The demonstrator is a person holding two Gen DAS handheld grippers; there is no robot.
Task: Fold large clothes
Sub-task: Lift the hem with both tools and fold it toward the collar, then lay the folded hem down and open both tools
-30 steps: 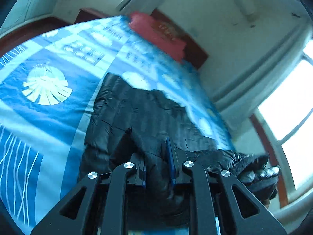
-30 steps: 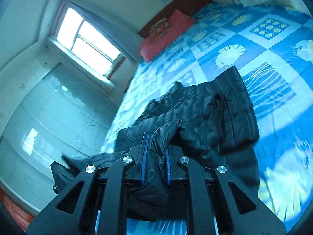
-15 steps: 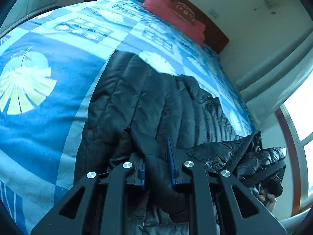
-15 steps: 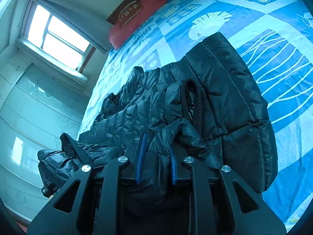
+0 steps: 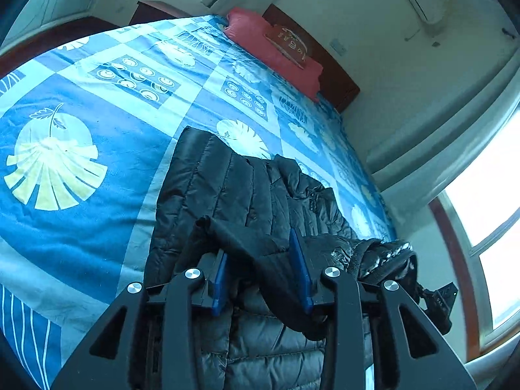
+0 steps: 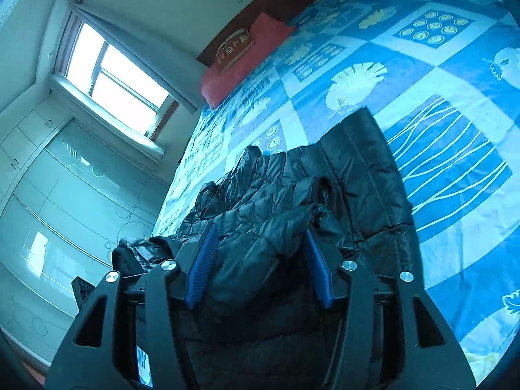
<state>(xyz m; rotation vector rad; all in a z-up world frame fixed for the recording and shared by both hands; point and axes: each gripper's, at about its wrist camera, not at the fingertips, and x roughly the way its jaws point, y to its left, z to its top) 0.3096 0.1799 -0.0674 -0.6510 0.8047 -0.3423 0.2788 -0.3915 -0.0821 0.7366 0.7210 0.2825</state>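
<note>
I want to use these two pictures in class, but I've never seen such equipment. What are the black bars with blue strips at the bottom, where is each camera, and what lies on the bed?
A person holds one tool in each hand. Each picture comes from a wide-angle camera on a tool, looking along its two fingers. The left hand-held gripper and right hand-held gripper are both opening; folds of a black puffer jacket lie between their blue pads, no longer pinched. The jacket lies on a blue patterned bedspread, with a red pillow at the headboard.
</note>
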